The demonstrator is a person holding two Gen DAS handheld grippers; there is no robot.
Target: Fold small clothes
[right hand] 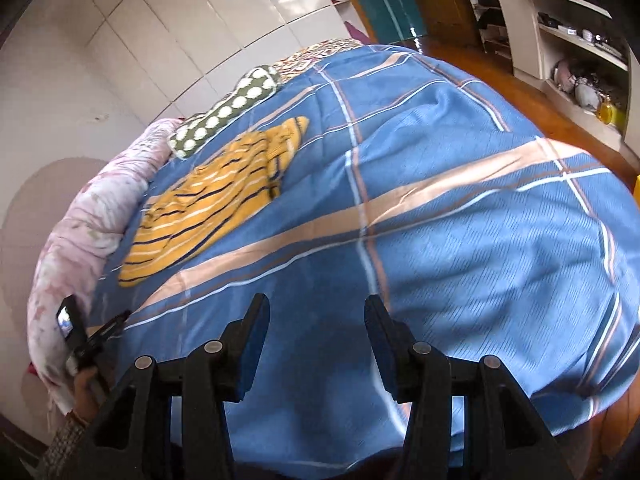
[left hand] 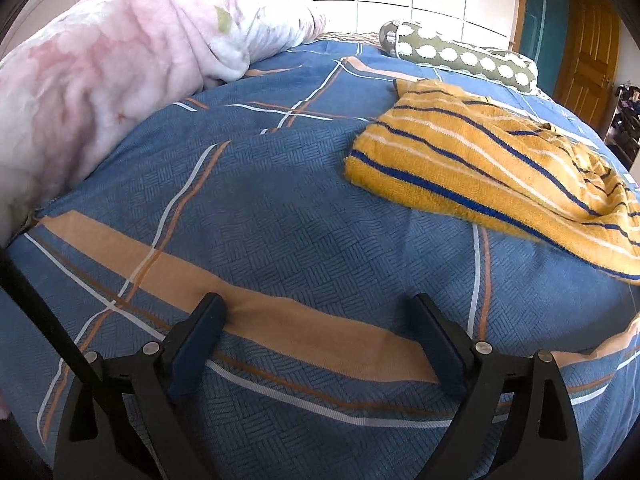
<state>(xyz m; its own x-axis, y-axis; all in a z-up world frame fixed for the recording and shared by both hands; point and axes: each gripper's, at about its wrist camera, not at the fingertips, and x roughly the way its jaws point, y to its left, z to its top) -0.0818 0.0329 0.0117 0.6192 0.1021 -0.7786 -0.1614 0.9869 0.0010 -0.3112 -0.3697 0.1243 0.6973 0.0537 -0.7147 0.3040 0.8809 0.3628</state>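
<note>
Striped yellow garment [left hand: 492, 160] lies crumpled on the bed [left hand: 280, 208]. Left gripper [left hand: 320, 344] and right gripper [right hand: 316, 340], both near it, jaws parted and empty.

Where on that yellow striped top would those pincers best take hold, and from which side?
Probably at the near hem corner of the yellow striped top, coming in low from the open blue bedspread side. That edge lies flat, straight and clear, while the far part is bunched and rumpled. Both the left gripper and the right gripper are open and empty.
</note>
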